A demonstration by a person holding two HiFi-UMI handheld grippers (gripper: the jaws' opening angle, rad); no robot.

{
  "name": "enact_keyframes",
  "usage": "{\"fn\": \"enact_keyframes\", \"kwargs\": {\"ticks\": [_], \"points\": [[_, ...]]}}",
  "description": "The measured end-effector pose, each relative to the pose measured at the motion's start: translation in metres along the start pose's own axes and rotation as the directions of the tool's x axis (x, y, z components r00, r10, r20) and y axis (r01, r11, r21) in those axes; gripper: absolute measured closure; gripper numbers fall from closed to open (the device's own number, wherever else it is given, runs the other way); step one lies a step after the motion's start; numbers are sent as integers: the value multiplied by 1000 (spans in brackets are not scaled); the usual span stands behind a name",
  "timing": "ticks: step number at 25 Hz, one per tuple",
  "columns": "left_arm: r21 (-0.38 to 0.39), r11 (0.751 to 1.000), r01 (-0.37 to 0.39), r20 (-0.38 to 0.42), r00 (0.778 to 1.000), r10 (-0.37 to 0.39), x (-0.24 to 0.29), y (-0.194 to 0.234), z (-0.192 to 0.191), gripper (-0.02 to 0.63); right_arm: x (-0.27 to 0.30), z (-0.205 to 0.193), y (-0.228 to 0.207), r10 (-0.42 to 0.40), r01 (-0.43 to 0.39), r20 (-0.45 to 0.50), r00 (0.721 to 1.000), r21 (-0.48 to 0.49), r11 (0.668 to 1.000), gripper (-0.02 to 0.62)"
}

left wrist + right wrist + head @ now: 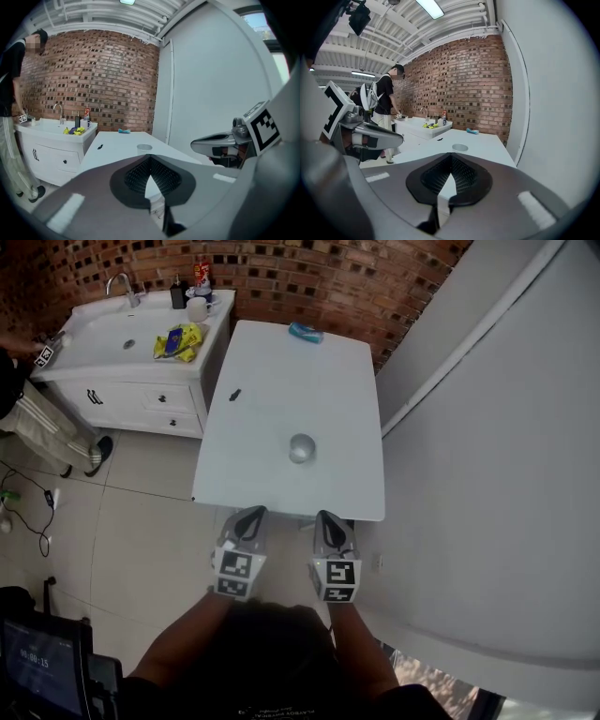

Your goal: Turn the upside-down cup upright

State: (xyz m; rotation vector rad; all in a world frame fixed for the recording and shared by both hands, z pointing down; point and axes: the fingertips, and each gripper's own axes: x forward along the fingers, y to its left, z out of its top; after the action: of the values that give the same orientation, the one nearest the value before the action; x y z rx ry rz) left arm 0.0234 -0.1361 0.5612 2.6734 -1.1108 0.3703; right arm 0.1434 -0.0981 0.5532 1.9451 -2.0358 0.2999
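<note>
Nothing is looking done yet. The cup (301,448) is sitting untouched near the middle of the white table (281,371), seemingly base-up. The left gripper (249,519) and right gripper (327,524) are hovering just off the near edge, jaws pressed together on nothing, so reaching, gripping and flipping are all remaining

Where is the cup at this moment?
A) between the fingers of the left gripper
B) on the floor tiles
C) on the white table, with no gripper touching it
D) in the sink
C: the cup stands on the white table, and the left gripper and right gripper are short of its near edge, both shut and empty.
</note>
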Motion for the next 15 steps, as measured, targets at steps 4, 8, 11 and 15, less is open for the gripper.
{"fn": "enact_keyframes", "kwargs": {"ticks": [4,8,11,15], "points": [[5,1000,-23,-13,1000,23,-14,-6,-5,611,-14,-12,6,14,-14,-28,1000,11,1000,583],[7,998,-55,12,998,55,-34,-15,-4,611,-33,-13,16,38,-38,-7,999,17,999,583],[13,998,-67,49,997,66,-53,-26,-2,611,-52,-9,23,45,-46,30,999,37,998,583],[20,997,-71,57,996,70,-70,-42,-5,611,-78,-18,23,35,-37,37,999,55,998,583]]}}
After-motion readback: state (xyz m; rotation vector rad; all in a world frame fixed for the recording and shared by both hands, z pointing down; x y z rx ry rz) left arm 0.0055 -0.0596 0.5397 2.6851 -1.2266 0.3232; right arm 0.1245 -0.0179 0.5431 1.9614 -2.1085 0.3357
